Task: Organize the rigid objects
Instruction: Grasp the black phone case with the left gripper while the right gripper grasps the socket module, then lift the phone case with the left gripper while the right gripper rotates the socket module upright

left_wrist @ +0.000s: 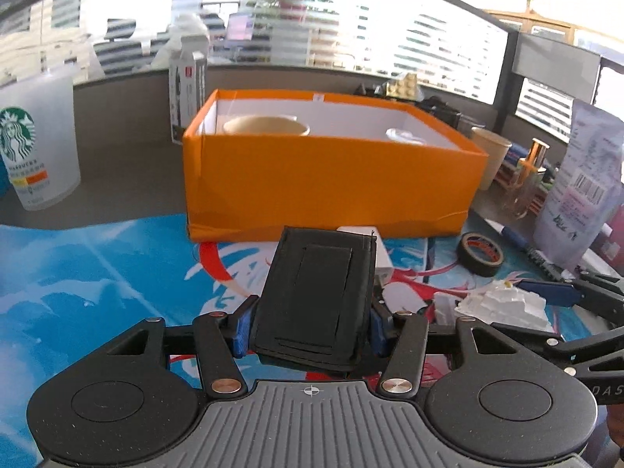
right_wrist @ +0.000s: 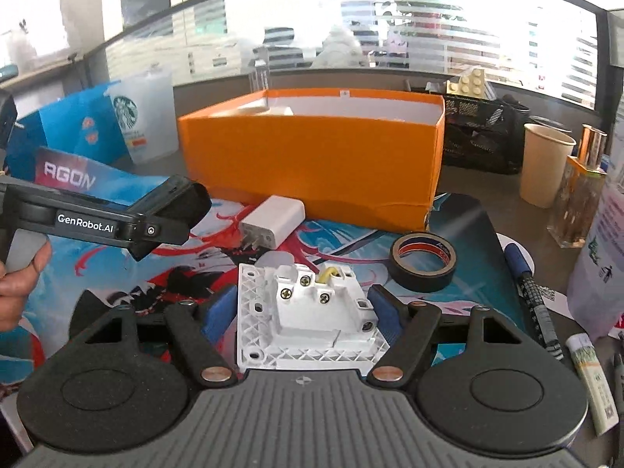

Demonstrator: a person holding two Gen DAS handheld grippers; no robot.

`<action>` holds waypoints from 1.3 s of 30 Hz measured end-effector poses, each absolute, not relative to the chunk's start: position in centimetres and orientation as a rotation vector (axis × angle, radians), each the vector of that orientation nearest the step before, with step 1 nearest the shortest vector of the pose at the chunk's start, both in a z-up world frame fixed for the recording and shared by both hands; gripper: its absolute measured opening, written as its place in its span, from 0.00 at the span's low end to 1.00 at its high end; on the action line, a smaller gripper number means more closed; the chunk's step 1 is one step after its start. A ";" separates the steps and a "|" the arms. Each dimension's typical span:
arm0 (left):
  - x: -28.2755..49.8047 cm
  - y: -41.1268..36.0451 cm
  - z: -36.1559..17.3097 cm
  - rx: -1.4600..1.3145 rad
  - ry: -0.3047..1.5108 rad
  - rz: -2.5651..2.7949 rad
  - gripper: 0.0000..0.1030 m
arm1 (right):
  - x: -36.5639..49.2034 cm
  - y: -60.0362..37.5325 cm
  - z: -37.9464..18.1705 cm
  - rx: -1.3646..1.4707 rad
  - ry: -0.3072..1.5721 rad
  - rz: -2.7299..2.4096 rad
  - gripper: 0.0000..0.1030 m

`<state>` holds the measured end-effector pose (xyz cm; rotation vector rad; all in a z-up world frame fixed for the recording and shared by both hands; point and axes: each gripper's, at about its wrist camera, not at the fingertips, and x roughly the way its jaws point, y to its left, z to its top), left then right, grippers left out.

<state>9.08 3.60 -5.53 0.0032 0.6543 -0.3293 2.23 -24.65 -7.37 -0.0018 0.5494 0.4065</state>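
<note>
My left gripper [left_wrist: 310,329] is shut on a black wallet-like case [left_wrist: 316,292] and holds it above the mat, in front of the orange box [left_wrist: 327,179]. That gripper and case also show at the left of the right wrist view [right_wrist: 171,210]. My right gripper [right_wrist: 304,312] has its blue pads on both sides of a white wall-switch module [right_wrist: 308,312] lying back-up on the mat; it also shows in the left wrist view [left_wrist: 503,304]. The box holds a beige bowl [left_wrist: 266,125] and a white item [left_wrist: 403,136].
A white charger [right_wrist: 273,220] and a black tape roll [right_wrist: 423,261] lie on the printed mat [left_wrist: 97,273] before the box. A Starbucks cup [left_wrist: 39,144] stands left. A paper cup [right_wrist: 546,163], perfume bottle [right_wrist: 581,191], pens [right_wrist: 536,304] and pouch [left_wrist: 577,191] crowd the right.
</note>
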 end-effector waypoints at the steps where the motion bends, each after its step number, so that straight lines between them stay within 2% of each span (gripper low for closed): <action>1: 8.9 3.6 -5.3 0.006 0.648 -0.332 0.51 | 2.0 -24.8 -7.2 0.009 0.543 0.405 0.68; 12: 7.7 3.7 -4.3 0.012 0.616 -0.319 0.51 | 0.6 -25.1 -5.2 0.031 0.471 0.399 0.63; 31: 8.2 3.5 -5.7 0.014 0.666 -0.322 0.51 | 2.0 -24.0 -7.0 0.019 0.507 0.469 0.60; 34: 7.7 3.5 -5.8 0.037 0.657 -0.326 0.56 | 2.2 -23.9 -7.1 0.013 0.508 0.469 0.61; 36: 7.3 3.5 -5.9 0.049 0.651 -0.330 0.76 | 2.3 -24.0 -7.2 0.014 0.510 0.473 0.61; 38: 7.0 3.3 -6.3 0.072 0.657 -0.349 0.85 | 2.6 -24.1 -7.3 0.020 0.514 0.484 0.62; 39: 6.8 3.2 -6.5 0.079 0.662 -0.357 0.85 | 2.7 -24.1 -7.4 0.021 0.519 0.488 0.63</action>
